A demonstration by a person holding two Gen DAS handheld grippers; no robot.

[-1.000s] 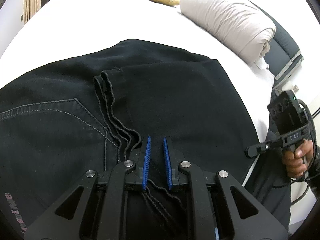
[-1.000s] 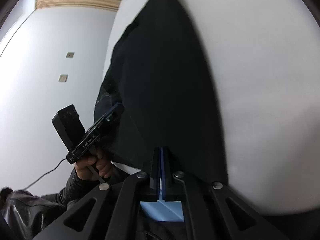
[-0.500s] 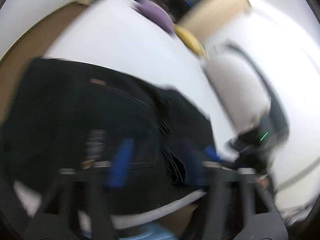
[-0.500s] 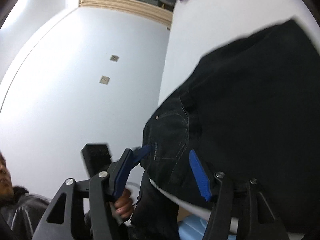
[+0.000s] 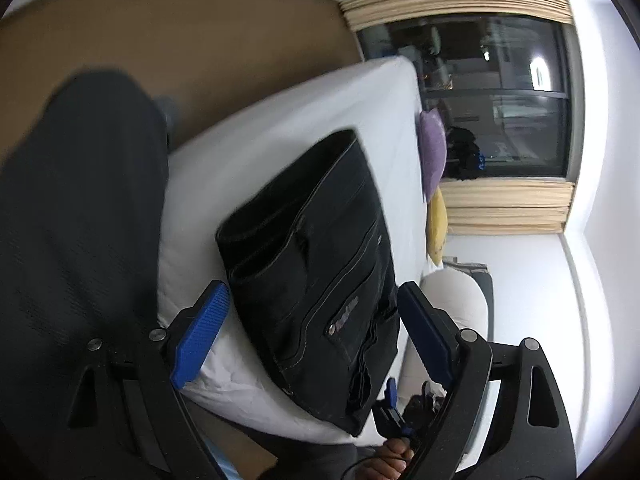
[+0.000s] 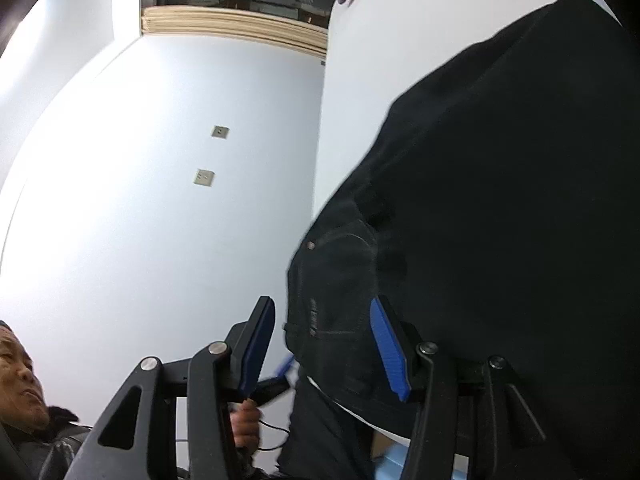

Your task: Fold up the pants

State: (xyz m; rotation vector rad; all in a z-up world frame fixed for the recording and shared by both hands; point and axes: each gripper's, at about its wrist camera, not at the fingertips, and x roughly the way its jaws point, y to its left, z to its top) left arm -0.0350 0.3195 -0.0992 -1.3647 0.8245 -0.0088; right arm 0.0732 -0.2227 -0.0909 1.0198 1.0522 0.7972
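Observation:
The black pants [image 5: 316,248] lie folded into a compact stack on the white bed [image 5: 280,132]. My left gripper [image 5: 312,330] hangs back off the bed's near edge, rolled to one side. Its jaws are wide and still opening, and the blue pads [image 5: 200,328] touch no cloth. In the right wrist view the pants [image 6: 500,200] fill the right half. My right gripper [image 6: 325,346] is by their near pocket corner. Its jaws are closing with that corner seen between the fingers [image 6: 388,348], which do not press on it.
A purple pillow [image 5: 432,156], a yellow pillow [image 5: 437,224] and a rolled pale duvet [image 5: 456,300] lie at the bed's far side. The person's dark clothing [image 5: 80,220] fills the left. A white wall [image 6: 160,160] with two sockets stands beside the bed.
My left gripper let go of the stacked hem edges, opened wide, swung back off the bed and rolled. My right gripper went from shut to open and shifted toward the pocket corner.

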